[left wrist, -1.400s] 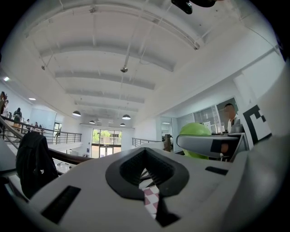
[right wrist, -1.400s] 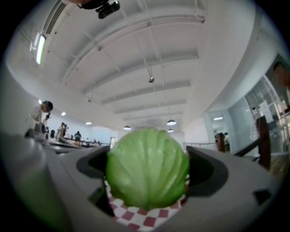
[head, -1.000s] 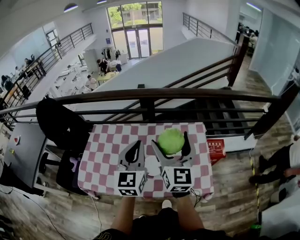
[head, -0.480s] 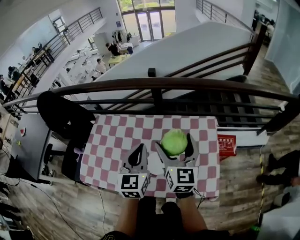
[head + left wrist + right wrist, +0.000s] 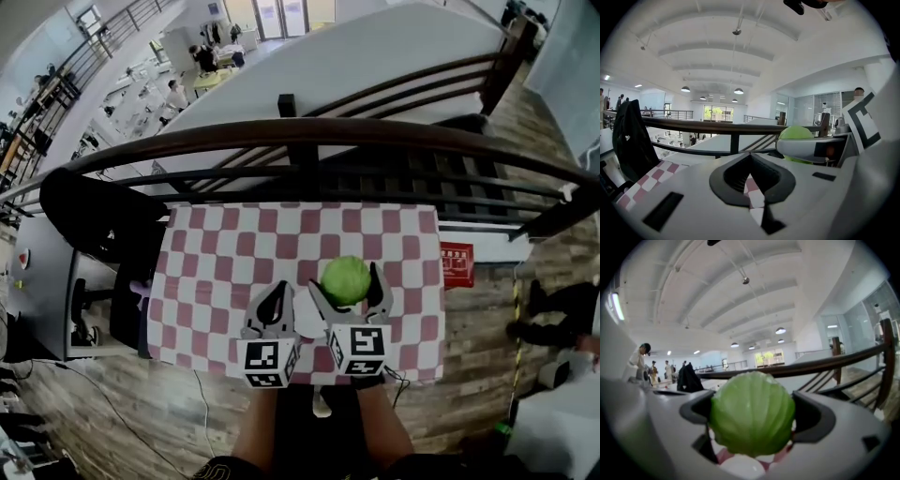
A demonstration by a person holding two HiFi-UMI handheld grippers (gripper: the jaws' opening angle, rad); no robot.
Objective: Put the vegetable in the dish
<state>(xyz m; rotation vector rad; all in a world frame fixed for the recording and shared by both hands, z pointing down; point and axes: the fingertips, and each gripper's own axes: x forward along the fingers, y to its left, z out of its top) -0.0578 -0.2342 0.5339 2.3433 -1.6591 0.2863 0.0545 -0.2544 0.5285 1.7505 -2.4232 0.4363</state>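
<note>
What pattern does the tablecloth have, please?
The tablecloth is red-and-white checked; head view shows it best.

A: What colour is the cabbage (image 5: 346,279)?
B: Light green. The tabletop (image 5: 216,272) is checked red and white; the dish (image 5: 305,330) is white.
A: And the left hand-held gripper (image 5: 278,289) and right hand-held gripper (image 5: 346,281)?
B: Pale grey, black pads, black-and-white marker squares.

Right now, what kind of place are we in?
Probably an upper-floor balcony inside a big, office-like building. A table with a checkered cloth stands by a dark railing, and past the railing, on a lower floor, are desks and people.
</note>
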